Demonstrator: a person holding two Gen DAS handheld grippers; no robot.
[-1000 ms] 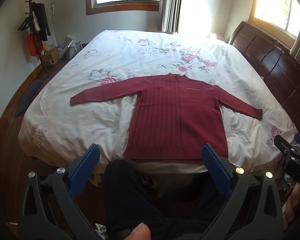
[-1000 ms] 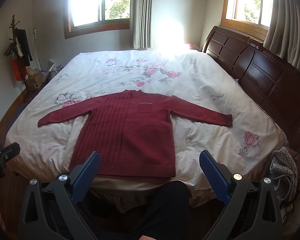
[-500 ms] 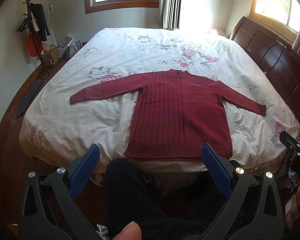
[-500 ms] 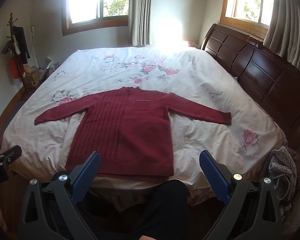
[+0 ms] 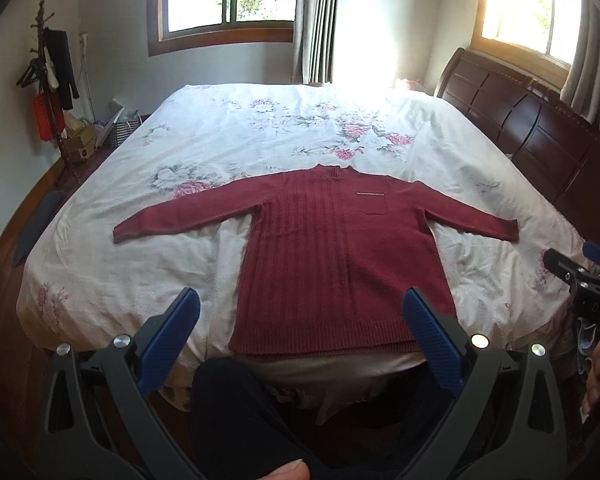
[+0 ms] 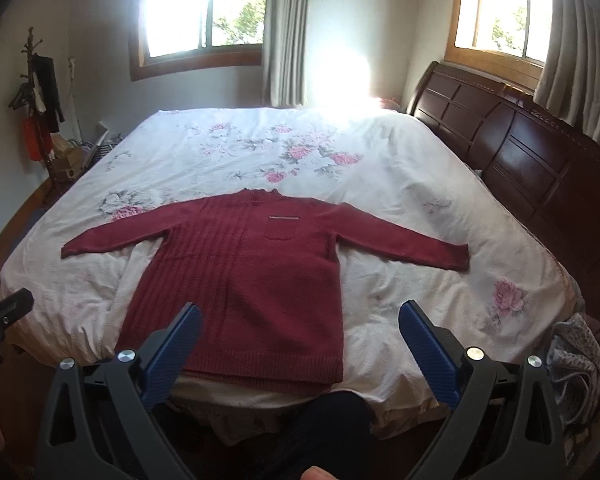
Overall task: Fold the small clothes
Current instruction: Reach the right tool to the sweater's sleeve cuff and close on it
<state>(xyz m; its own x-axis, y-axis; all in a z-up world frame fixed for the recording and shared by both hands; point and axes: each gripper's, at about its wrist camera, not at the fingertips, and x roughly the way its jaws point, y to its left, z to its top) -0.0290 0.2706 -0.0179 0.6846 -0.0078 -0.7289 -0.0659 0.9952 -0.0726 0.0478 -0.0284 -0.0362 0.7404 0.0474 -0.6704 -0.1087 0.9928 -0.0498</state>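
Sunlit bedroom: a wide bed [image 5: 112, 264] covered in a white floral-print spread fills both views, with a dark carved wooden headboard [image 6: 540, 168] along its right side and a coat stand [image 5: 50, 80] in the far left corner.

Near the bed's front edge lies a dark red ribbed knit sweater [image 5: 332, 260], spread flat and face up. Its hem runs along the front edge, its collar points toward the far side, and both sleeves stretch outward toward the left and right edges. A small chest pocket with a pale strip sits on the right half of the chest.

Both tools hover in front of the bed's front edge, above the person's dark trouser leg [image 5: 236, 416], pointing forward at the sweater. The left gripper [image 5: 300, 316] has its blue-padded fingers spread wide with nothing between them. The right gripper [image 6: 300, 332] is likewise spread wide and holds nothing.
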